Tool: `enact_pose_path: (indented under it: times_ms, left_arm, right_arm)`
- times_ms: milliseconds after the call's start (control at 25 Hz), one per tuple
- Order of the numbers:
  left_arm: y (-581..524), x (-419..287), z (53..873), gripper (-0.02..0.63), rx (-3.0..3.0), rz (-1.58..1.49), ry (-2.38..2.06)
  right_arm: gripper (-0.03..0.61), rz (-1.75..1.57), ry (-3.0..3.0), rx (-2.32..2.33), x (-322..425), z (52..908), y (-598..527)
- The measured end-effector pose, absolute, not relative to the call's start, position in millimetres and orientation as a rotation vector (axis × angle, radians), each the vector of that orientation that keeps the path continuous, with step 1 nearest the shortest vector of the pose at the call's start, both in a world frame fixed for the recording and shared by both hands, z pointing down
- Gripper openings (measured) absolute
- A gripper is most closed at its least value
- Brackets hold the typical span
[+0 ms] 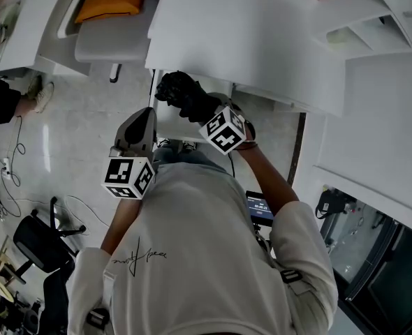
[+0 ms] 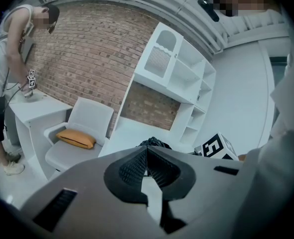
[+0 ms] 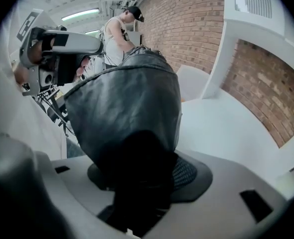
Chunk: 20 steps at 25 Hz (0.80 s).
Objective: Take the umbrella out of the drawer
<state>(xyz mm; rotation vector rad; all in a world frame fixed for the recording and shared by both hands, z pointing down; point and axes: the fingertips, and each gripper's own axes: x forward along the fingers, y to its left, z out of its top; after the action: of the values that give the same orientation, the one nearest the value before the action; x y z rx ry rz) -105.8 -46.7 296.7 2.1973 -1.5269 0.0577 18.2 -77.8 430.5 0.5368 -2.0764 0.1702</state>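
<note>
Right gripper (image 3: pixel 137 180) clamps the folded black umbrella (image 3: pixel 124 103), which projects beyond its jaws; left gripper (image 2: pixel 147 153) alongside, jaws closed, empty; contents of the white drawer (image 1: pixel 172 123) beneath not discernible

Mock living room set up as a recording lab, exposed brick wall (image 2: pixel 87 49), white shelf unit (image 2: pixel 187 78), white worktop (image 1: pixel 227 33), white armchair (image 2: pixel 82 128) with orange cushion (image 2: pixel 76 138), loose cables (image 1: pixel 14 180) across the floor (image 1: pixel 87 117), black office chair (image 1: pixel 42 246), second person (image 2: pixel 7 83) bent over a further worktop (image 2: pixel 35 108), ceiling strip light (image 3: pixel 79 15).
</note>
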Motion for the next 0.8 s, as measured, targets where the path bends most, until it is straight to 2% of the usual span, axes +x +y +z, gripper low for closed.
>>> enact_pose_path:
  times_ms: [800]
  left_arm:
    - [-57,-90,278,0.017,2.279,0.027,-1.450]
  right_arm:
    - [0.236,0.218,-2.150,0.687,36,363,-72]
